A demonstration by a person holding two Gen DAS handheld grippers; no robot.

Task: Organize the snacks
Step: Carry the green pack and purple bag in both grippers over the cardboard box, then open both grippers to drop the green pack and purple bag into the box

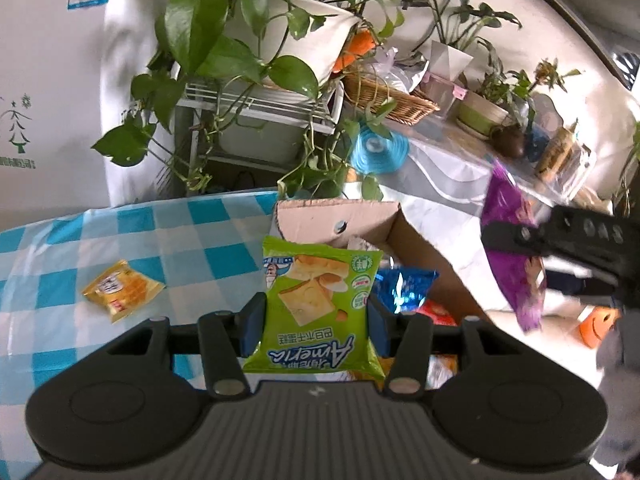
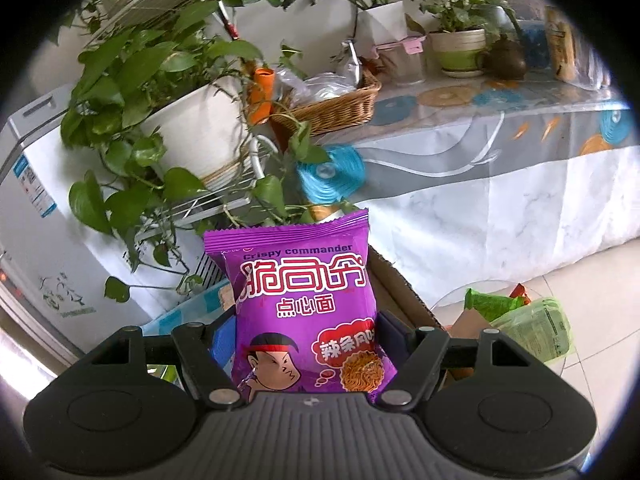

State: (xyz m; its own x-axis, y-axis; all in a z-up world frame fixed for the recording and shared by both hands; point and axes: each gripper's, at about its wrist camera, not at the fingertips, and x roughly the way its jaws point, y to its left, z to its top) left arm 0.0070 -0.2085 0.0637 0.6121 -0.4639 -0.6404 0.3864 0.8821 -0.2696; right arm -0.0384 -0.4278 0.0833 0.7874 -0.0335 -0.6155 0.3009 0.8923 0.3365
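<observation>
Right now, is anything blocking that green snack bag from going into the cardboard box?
Nothing visible does. The left gripper holds the green snack bag just in front of the open cardboard box, which already holds other packets.

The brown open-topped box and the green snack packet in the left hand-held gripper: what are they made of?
Brown open-topped box: looks like corrugated cardboard, matte, with a ragged torn top edge. Green snack packet: apparently thin printed plastic film, slightly glossy, crinkled, with a serrated sealed end.

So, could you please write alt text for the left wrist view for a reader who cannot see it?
The left gripper clamps a green snack packet above an open cardboard box holding other snacks. A yellow packet lies on the blue checked tablecloth; the right gripper holds a purple packet.
</observation>
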